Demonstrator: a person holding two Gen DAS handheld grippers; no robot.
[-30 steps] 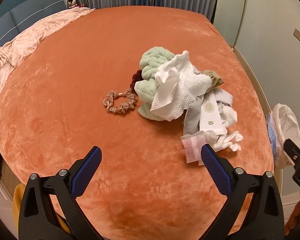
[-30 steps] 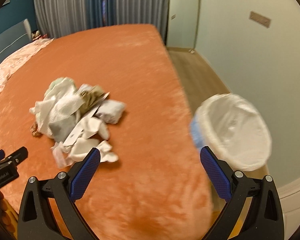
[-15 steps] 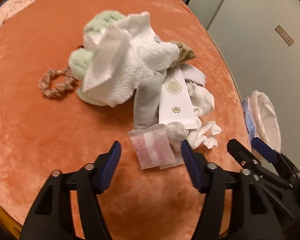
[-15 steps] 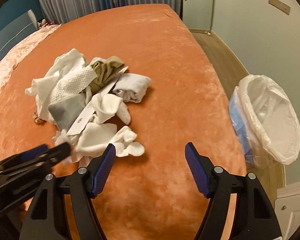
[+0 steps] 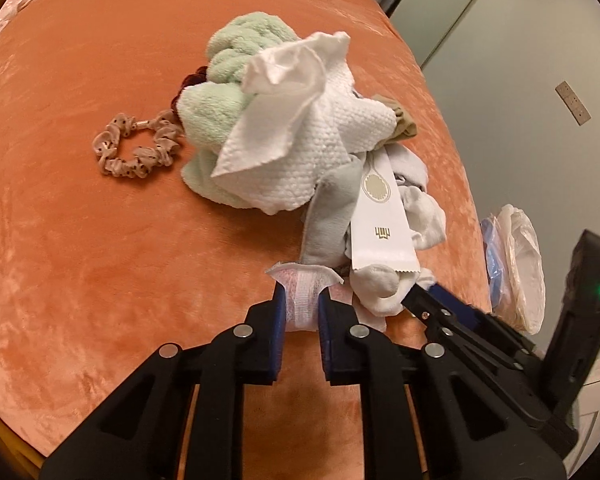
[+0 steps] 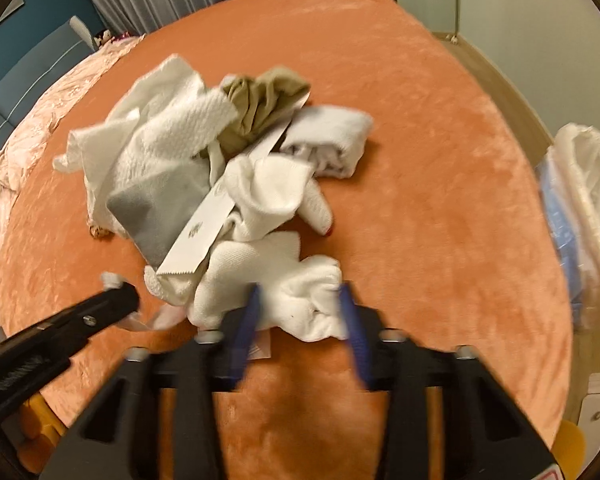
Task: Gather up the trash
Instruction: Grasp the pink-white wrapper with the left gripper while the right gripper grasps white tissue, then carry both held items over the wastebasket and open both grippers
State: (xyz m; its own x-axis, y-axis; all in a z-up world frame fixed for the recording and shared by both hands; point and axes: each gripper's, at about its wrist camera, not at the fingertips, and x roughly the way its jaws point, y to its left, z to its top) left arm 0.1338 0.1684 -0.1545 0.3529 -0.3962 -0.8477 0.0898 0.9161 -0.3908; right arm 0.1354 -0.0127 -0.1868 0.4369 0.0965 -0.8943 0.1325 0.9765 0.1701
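Note:
A heap of cloths and trash lies on the orange bed cover (image 5: pixel 80 240). My left gripper (image 5: pixel 302 304) is shut on a small clear plastic wrapper with pink inside (image 5: pixel 303 292) at the heap's near edge. My right gripper (image 6: pixel 300 312) has its jaws around a crumpled white cloth (image 6: pixel 300 300), partly closed; the view is blurred. It also shows in the left wrist view (image 5: pixel 420 292), beside that cloth (image 5: pixel 380 286). A white paper sachet (image 5: pixel 384 216) lies on top of the heap.
A green towel (image 5: pixel 220 92), a white waffle cloth (image 5: pixel 324 152), a grey cloth (image 5: pixel 332 208) and an olive cloth (image 6: pixel 260 100) make up the heap. A pink scrunchie (image 5: pixel 136 148) lies left of it. A bin with a white liner (image 6: pixel 588 216) stands off the bed's right edge.
Both grippers moved forward and down to the heap's near edge. The left jaws closed on the plastic wrapper. The right jaws narrowed around the white cloth.

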